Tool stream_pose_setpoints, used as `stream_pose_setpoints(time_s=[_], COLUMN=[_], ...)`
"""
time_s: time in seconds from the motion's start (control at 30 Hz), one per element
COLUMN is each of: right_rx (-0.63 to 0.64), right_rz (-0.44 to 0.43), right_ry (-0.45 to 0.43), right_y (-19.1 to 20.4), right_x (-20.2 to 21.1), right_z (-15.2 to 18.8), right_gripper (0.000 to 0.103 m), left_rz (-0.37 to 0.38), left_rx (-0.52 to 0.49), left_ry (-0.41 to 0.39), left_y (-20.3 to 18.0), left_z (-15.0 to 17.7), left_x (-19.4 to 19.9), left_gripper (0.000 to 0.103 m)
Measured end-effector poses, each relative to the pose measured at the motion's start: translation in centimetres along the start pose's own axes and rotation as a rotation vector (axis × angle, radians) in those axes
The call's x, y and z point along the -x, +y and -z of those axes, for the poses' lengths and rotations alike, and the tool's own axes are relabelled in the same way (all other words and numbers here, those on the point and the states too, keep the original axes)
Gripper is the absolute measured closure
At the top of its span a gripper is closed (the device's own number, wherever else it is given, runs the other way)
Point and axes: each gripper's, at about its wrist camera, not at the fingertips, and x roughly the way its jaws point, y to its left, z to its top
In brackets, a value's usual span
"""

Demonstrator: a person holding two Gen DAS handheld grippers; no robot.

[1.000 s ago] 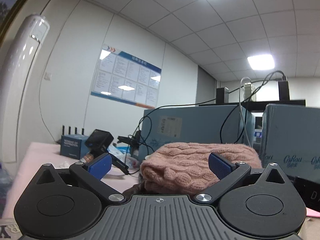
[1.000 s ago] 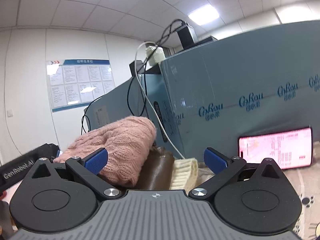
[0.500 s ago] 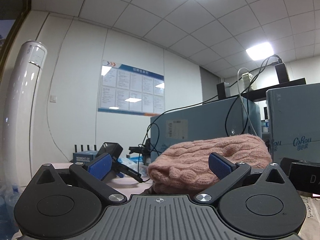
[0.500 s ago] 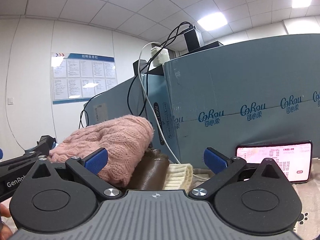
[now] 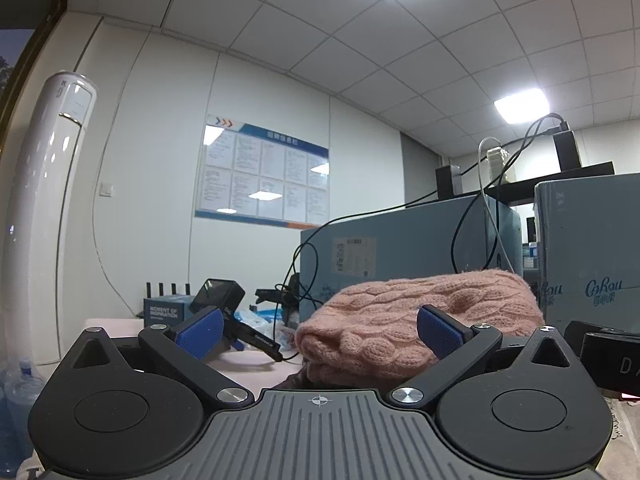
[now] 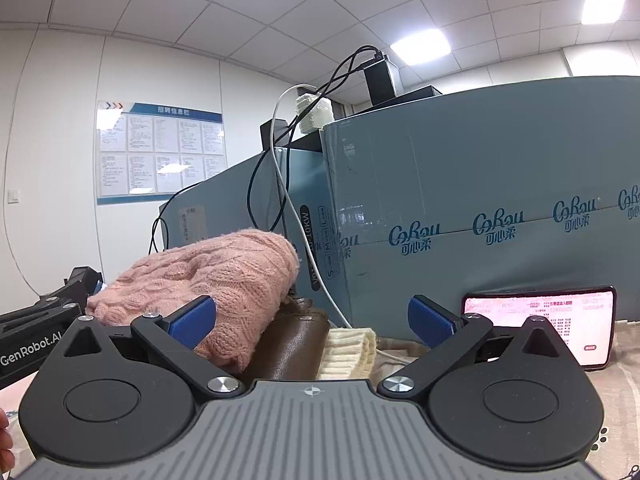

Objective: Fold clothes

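A folded pink cable-knit sweater (image 5: 392, 320) tops a pile of clothes straight ahead of my left gripper (image 5: 320, 330), which stands open with nothing between its blue pads. In the right wrist view the same pink sweater (image 6: 216, 276) lies over a brown garment (image 6: 296, 340) and a cream ribbed knit (image 6: 348, 350). My right gripper (image 6: 312, 320) is open too, level with the pile and a little short of it. The left gripper's black body (image 6: 36, 336) shows at that view's left edge.
Blue-grey cartons (image 6: 480, 224) with cables (image 6: 280, 184) draped over them stand right behind the pile. A lit phone (image 6: 540, 326) leans against the carton on the right. A black camera (image 5: 220, 300) and a small blue box (image 5: 166, 312) sit at the back left.
Both wrist views have tilted upward, so more ceiling and less table shows. The pink sweater pile has stayed put and both grippers have stayed open.
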Motion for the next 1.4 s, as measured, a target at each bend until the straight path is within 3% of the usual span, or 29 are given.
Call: stream_pose_setpoints(time_s=[1.4], right_rx=[0.02], right_rz=[-0.01], right_ry=[0.016], right_y=[0.43], right_x=[-0.32], right_z=[0.05], right_gripper=[0.0], left_rz=[0.002], left_rx=[0.001], left_ry=[0.015], left_y=[0.1], left_z=[0.03], left_x=[-0.06], left_gripper=[0.0])
